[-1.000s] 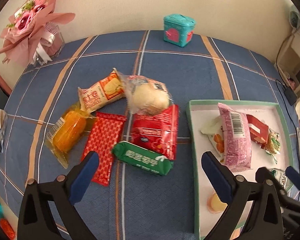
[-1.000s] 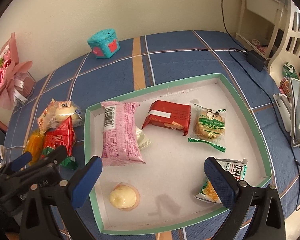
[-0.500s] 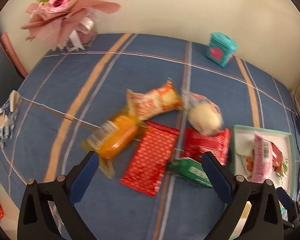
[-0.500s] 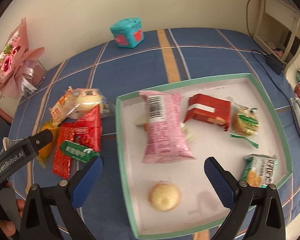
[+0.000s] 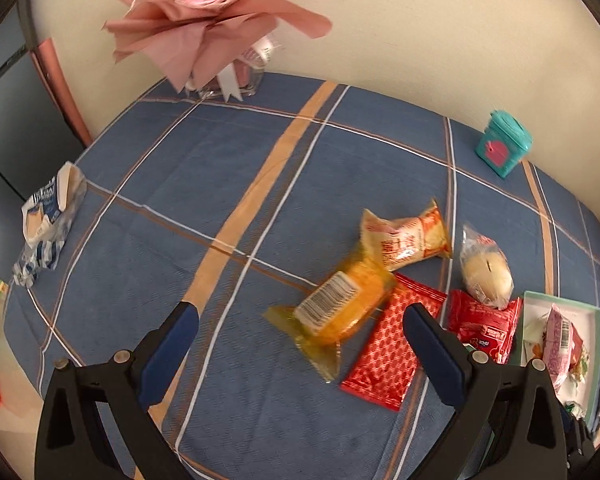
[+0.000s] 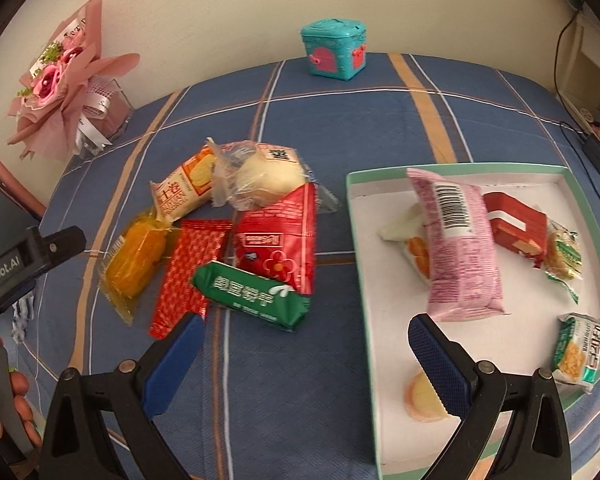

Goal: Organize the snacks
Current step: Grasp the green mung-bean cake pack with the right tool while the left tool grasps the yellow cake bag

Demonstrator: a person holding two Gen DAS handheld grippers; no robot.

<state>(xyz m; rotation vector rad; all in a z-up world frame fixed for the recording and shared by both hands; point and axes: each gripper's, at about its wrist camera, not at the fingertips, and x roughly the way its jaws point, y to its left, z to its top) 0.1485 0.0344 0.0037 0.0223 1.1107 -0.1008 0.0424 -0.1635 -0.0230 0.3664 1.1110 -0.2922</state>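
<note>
On the blue striped cloth (image 6: 340, 112) lies a little pile of snacks, and a green-edged tray (image 6: 358, 240) sits just to the right of it.

The pile has six packs. An orange cake pack (image 5: 340, 308) lies slanted, its long side going from near-left to far-right in the left wrist view, with its barcode up. A cream and orange roll pack (image 5: 406, 240) touches its far end and points off to the right. A long red patterned pack (image 6: 184, 276) lies beside the orange one, its long side running near to far. A red pack with a flower (image 6: 278, 240) lies next to that. A round bun in a clear bag (image 6: 266, 178) rests on the red pack's far end. A green pack (image 6: 252, 294) lies across the near ends of both red packs, its long side going left to right.

Inside the tray a pink pack (image 6: 456, 244) stands out, its long side near to far, barcode at the far end.

The left gripper (image 5: 300, 344) hangs over the cloth near the orange cake pack, its blue fingers (image 5: 172, 344) wide apart and holding nothing. The right gripper (image 6: 306, 360) hangs between the pile and the tray, fingers (image 6: 436, 360) wide apart too, with nothing in them.

A pink flower bunch (image 6: 60, 88) and a teal box (image 6: 334, 48) sit at the far side.
</note>
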